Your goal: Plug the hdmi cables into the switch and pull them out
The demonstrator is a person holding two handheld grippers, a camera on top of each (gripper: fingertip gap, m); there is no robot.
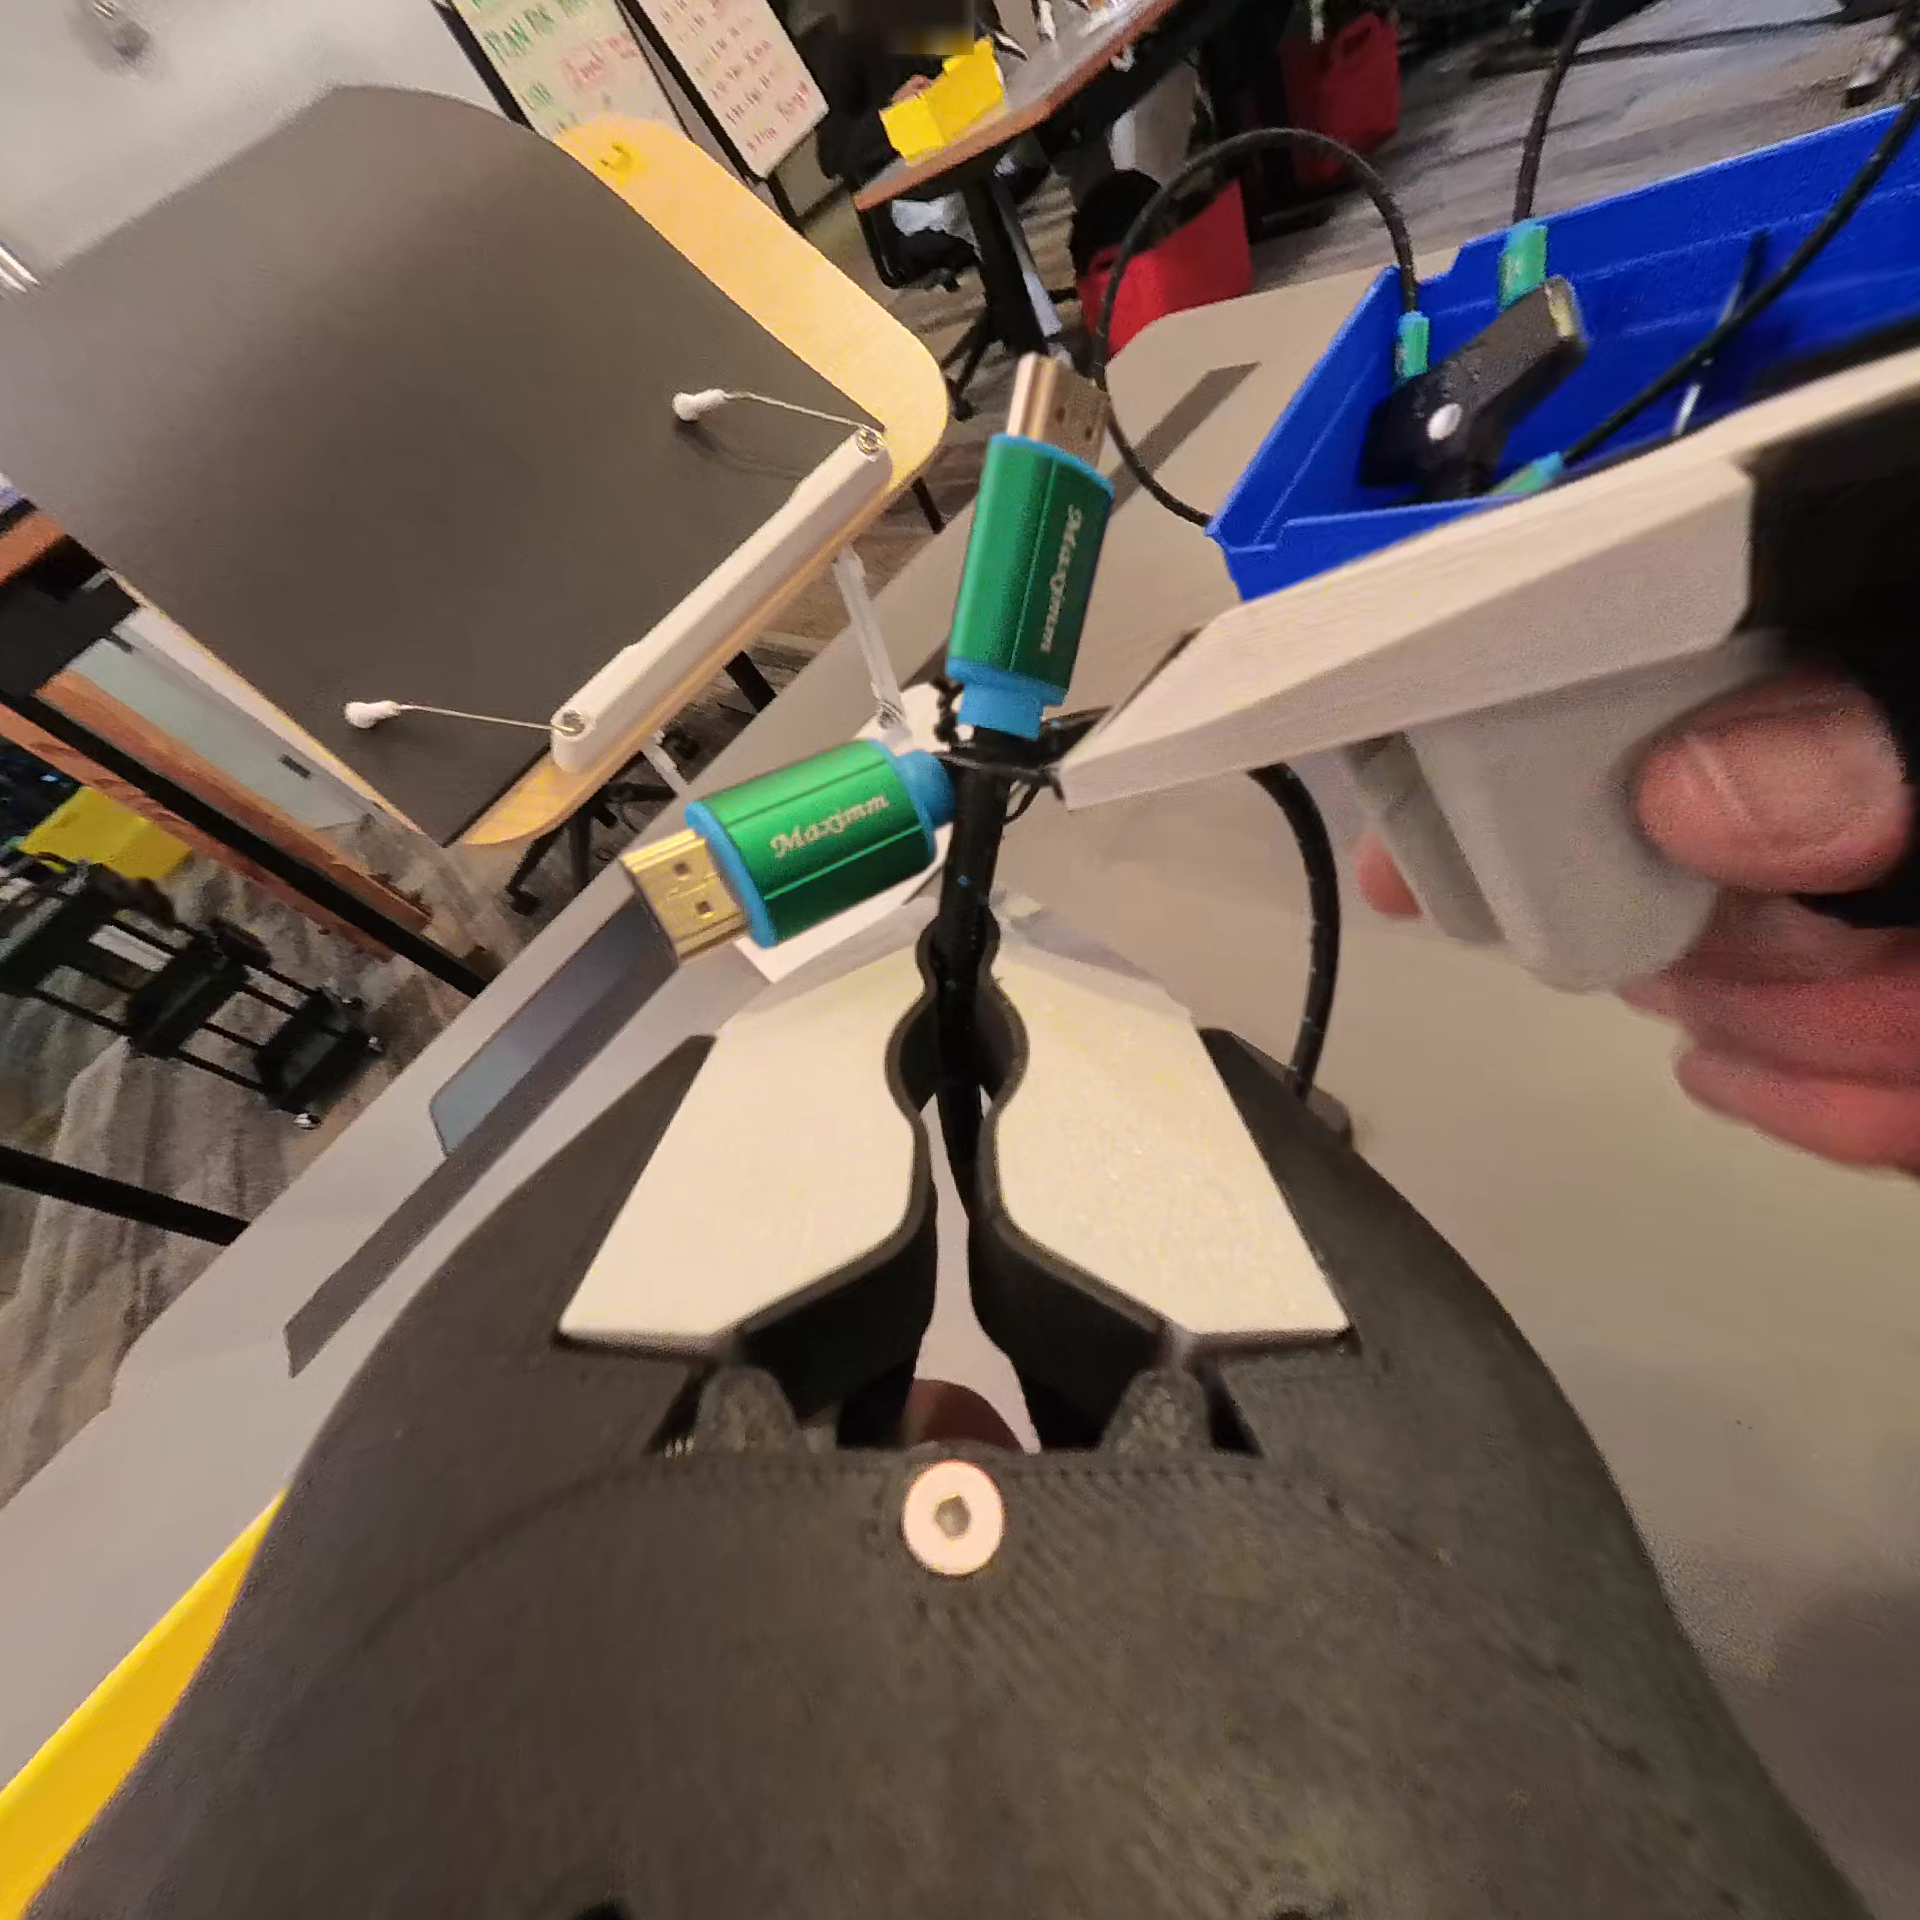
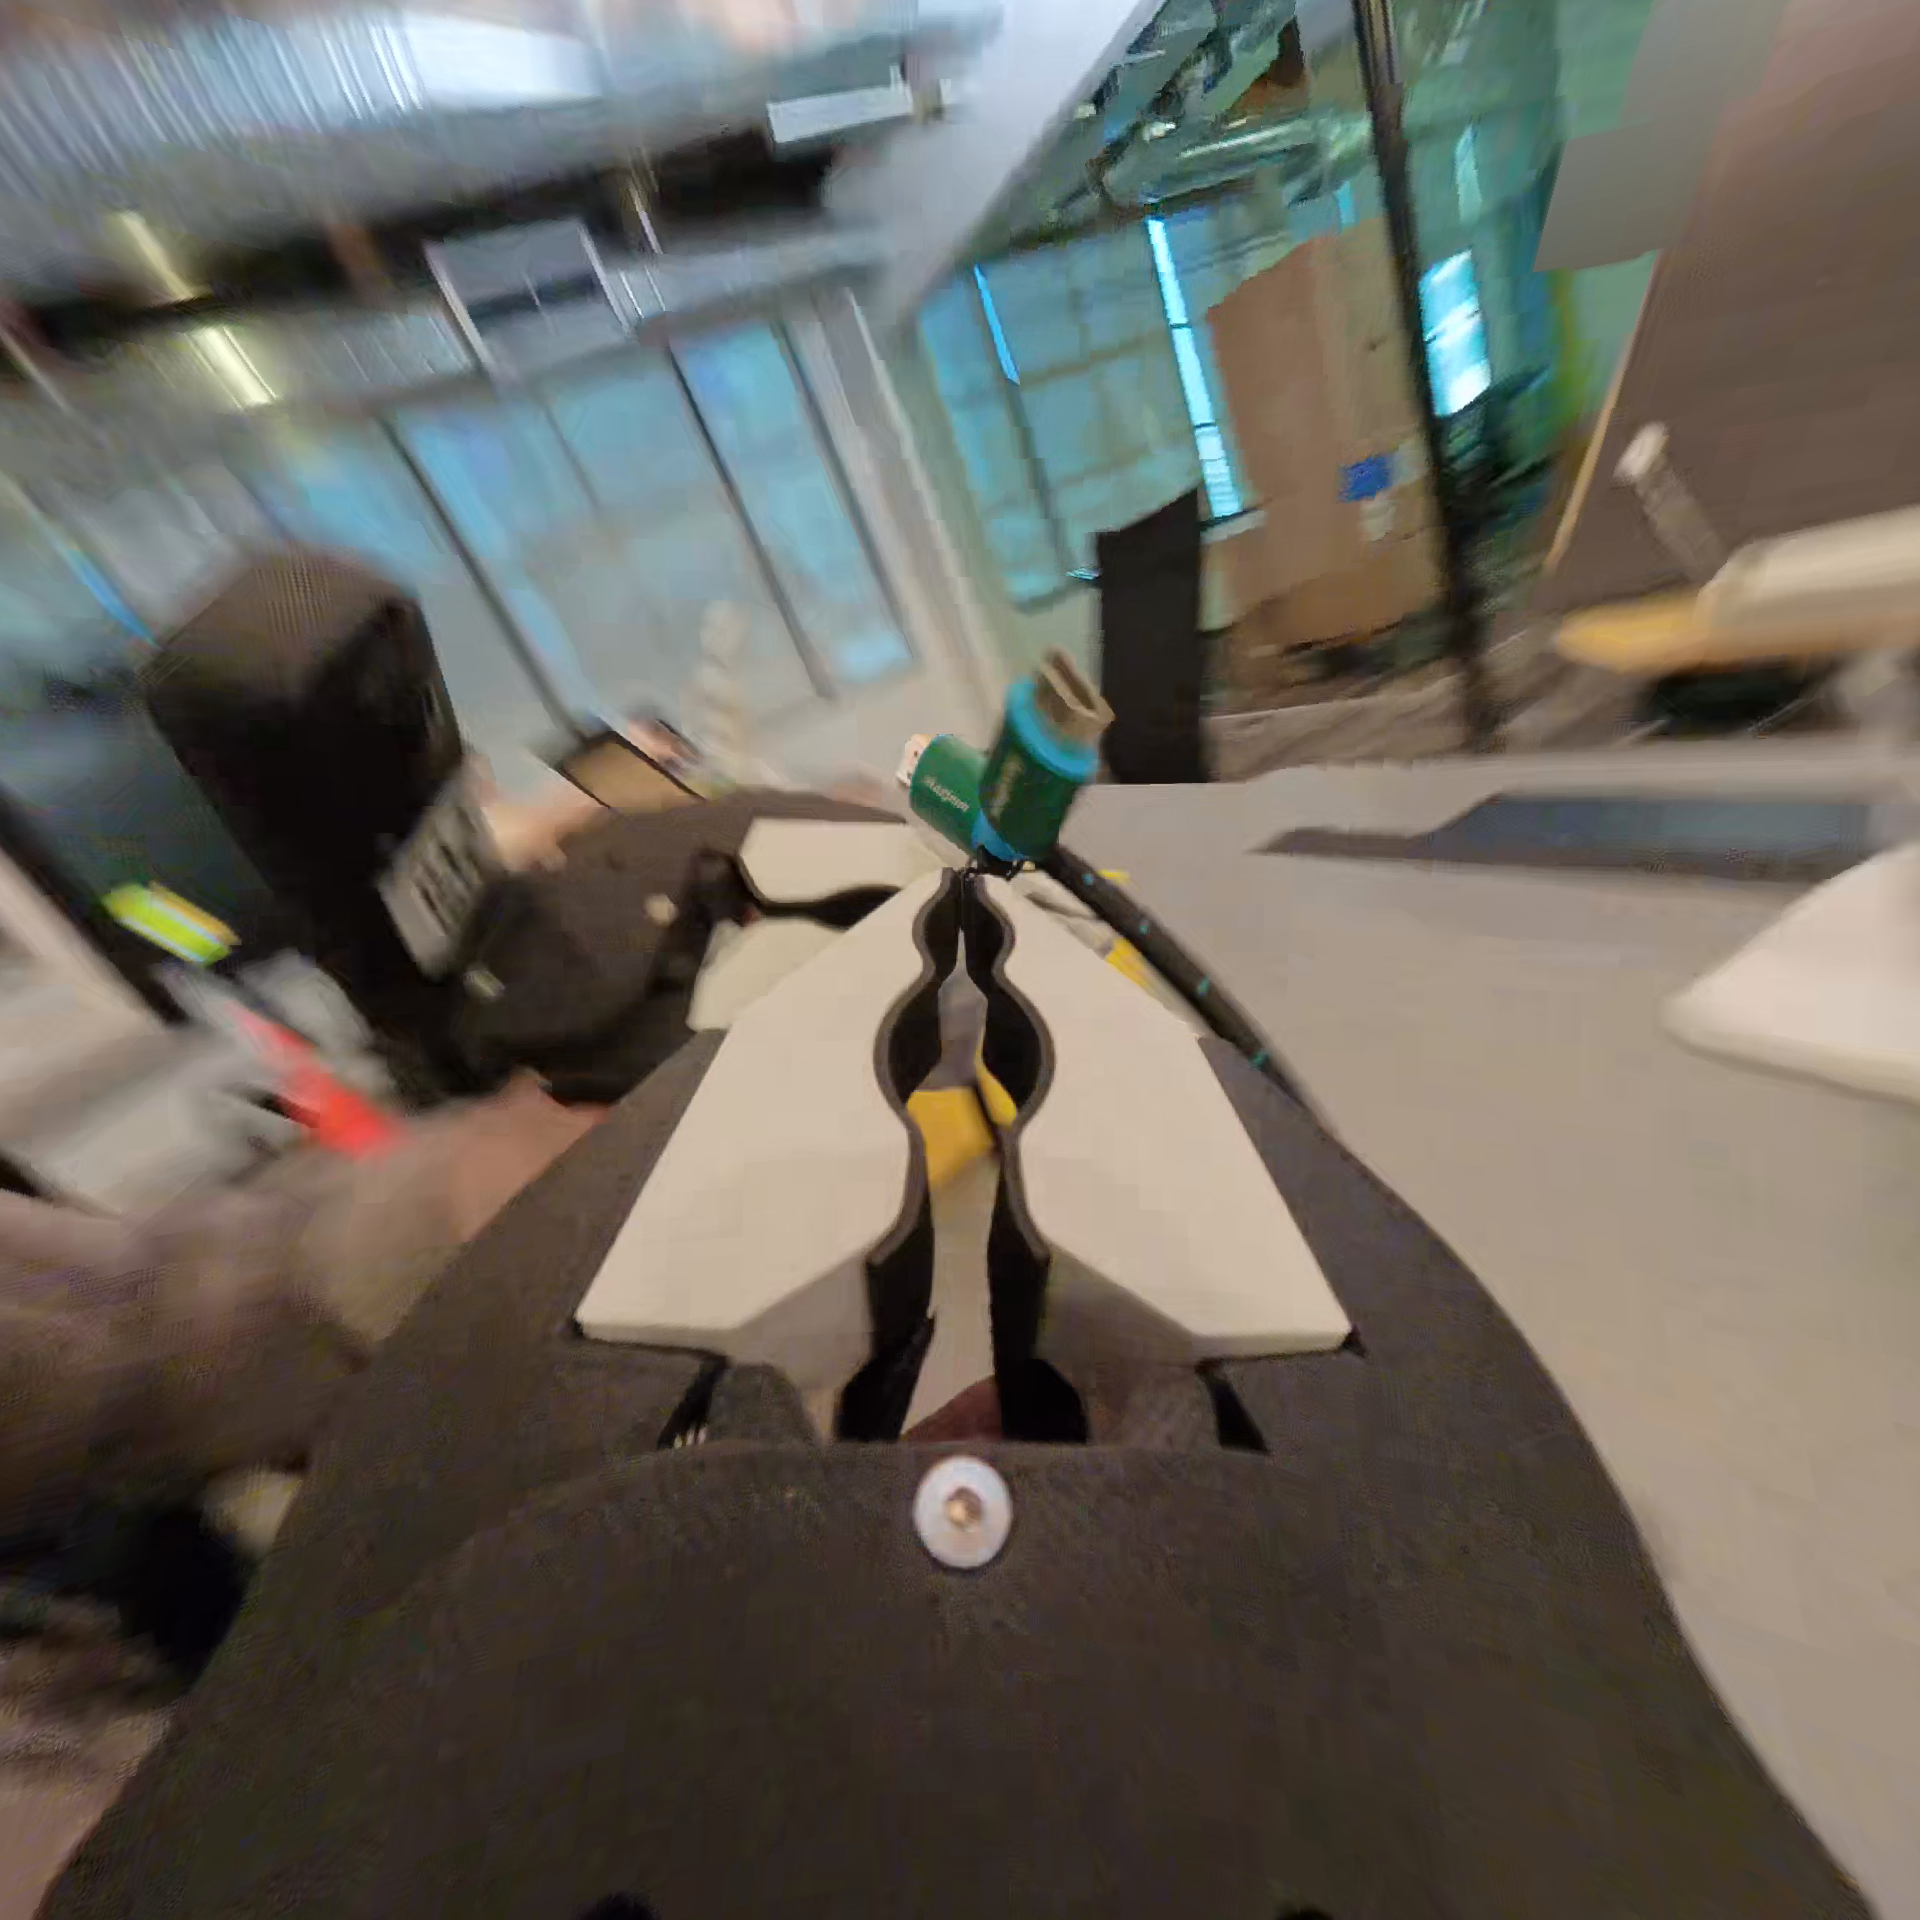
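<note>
black-and-white fingers of the left tool (image 1: 961, 997) close on a black braided cable (image 1: 961, 935) just below its two green plugs, the cord running down the narrow slot between them. one plug (image 1: 800, 847) points left with its gold tip showing, the other plug (image 1: 1029, 571) stands nearly upright above it, and a thin black tie (image 1: 971, 764) binds the cords where the two meet. right tool (image 1: 1081, 774), held in a person's hand (image 1: 1766, 935), reaches in from the right, its white tip touching that tied spot. in the right wrist view, which is blurred by motion, the right tool (image 2: 964, 894) has its fingers pressed nearly together at the tip, pinching at the knot just under the plugs (image 2: 1013, 779); whether it truly holds the tie cannot be told. beyond, a blue bin (image 1: 1558, 343) sits on the grey bench (image 1: 1558, 1299) holding a dark switch (image 1: 1475, 395) with green-ended cables plugged in. a brown-topped side table (image 1: 416, 436) stands to the left, well apart.
</note>
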